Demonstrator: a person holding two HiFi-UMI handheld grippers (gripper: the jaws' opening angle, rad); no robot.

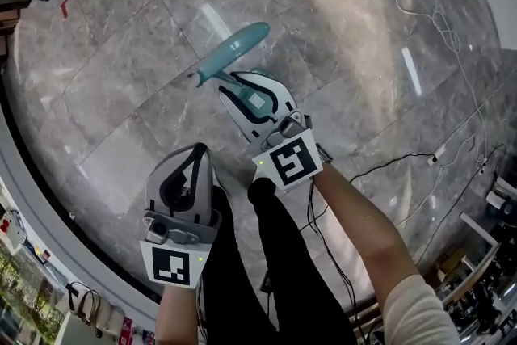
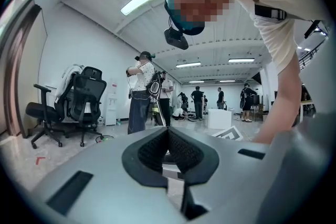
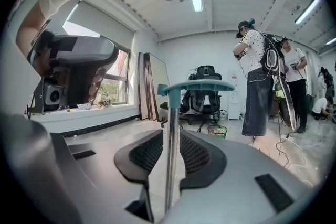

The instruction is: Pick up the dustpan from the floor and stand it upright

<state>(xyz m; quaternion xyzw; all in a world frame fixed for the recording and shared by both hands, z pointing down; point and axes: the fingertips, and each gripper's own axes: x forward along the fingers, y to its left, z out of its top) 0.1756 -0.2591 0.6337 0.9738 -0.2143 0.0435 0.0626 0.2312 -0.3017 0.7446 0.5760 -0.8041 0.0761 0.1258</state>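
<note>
My right gripper (image 1: 242,86) is shut on the dustpan's thin metal pole (image 3: 171,149), which runs upright between the jaws in the right gripper view. The pole's teal handle (image 1: 234,48) sticks out beyond the jaws toward the upper left and shows as a teal cap (image 3: 197,86) above the pads. The pan itself is out of sight. In the lower left of the head view my left gripper (image 1: 190,156) hangs apart from the dustpan. Its pads meet with nothing between them (image 2: 168,134).
The floor is grey marble tile. Cables (image 1: 420,12) trail across it at the right, and a red tape mark (image 1: 65,6) lies at the upper left. A curved white ledge (image 1: 32,174) borders the left. Office chairs (image 2: 79,97), standing people (image 2: 140,92) and a green bin (image 3: 217,131) are farther off.
</note>
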